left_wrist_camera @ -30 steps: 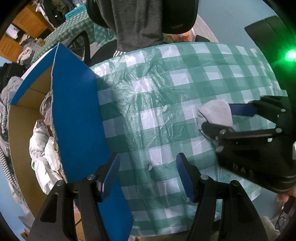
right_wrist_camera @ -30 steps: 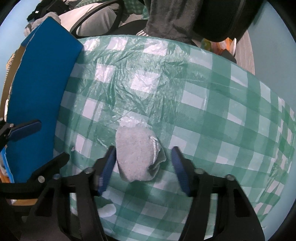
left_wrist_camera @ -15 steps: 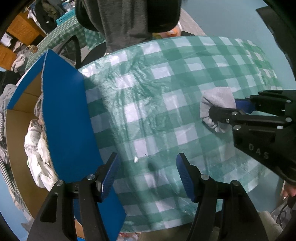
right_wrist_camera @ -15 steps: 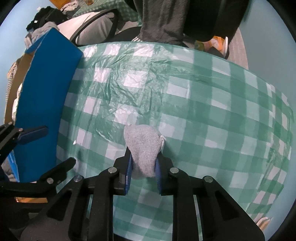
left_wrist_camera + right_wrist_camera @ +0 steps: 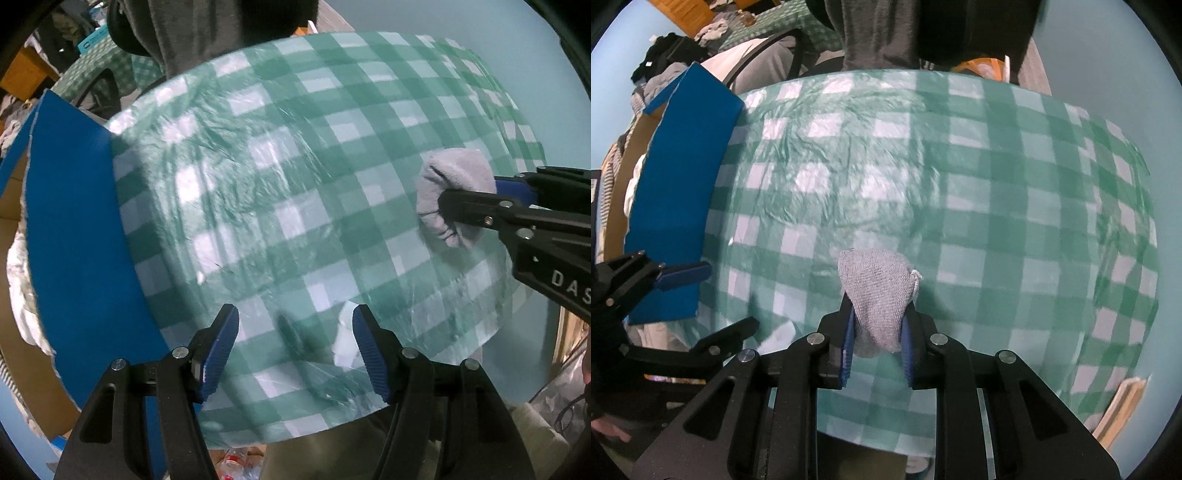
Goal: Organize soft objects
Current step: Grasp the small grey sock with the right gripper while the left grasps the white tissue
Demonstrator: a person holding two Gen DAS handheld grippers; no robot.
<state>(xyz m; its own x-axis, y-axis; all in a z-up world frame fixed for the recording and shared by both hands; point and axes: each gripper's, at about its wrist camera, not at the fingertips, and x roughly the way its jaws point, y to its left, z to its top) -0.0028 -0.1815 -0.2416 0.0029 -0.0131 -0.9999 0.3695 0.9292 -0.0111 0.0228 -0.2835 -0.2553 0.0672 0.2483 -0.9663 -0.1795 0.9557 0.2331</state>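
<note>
The grey sock [image 5: 876,295] is now lifted off the checked tablecloth [image 5: 997,192], pinched by the right gripper [image 5: 876,349]; the left gripper [image 5: 295,350] is kept spread.

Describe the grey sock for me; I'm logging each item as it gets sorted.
The small grey knitted sock is folded into a soft bundle with a whitish edge at its right side. The right tool is shut on its lower end, blue pads pressing both sides, and holds it above the green-and-white checked tablecloth. Nothing else touches it.

pale blue floor [image 5: 546,74] — green-checked table [image 5: 997,177] | dark chair [image 5: 783,44]
</note>
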